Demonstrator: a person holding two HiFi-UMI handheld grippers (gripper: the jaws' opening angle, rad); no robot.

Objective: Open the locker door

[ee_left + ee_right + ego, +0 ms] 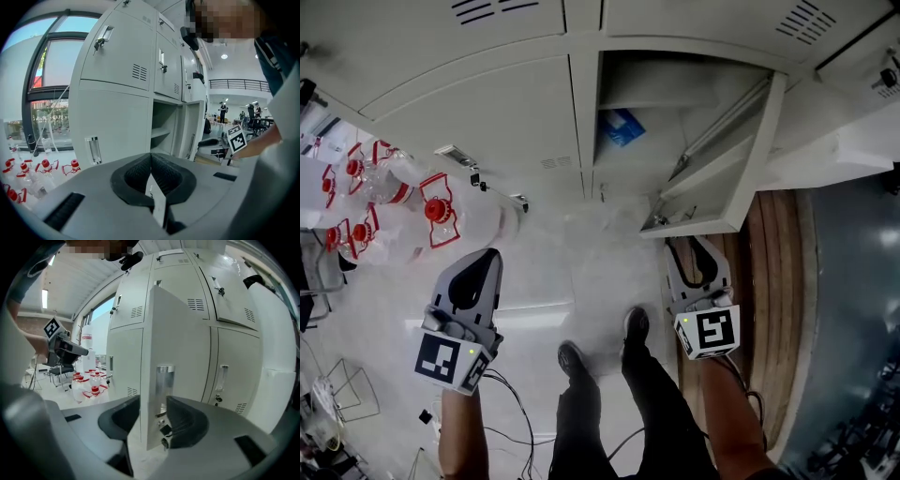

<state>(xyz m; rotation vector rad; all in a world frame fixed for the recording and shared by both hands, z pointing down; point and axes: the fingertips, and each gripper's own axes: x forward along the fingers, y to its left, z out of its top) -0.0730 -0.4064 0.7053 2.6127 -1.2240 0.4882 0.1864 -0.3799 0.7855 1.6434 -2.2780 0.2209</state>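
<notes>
Locker: blue packet, head view only.

Locker door stands open right of its compartment, packet on the shelf inside. Water bottles on floor, left, near left gripper. Door edge between right gripper jaws.

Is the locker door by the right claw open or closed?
Open. In the head view the locker door stands swung out from the cabinet, and a blue thing shows inside the compartment.
</notes>
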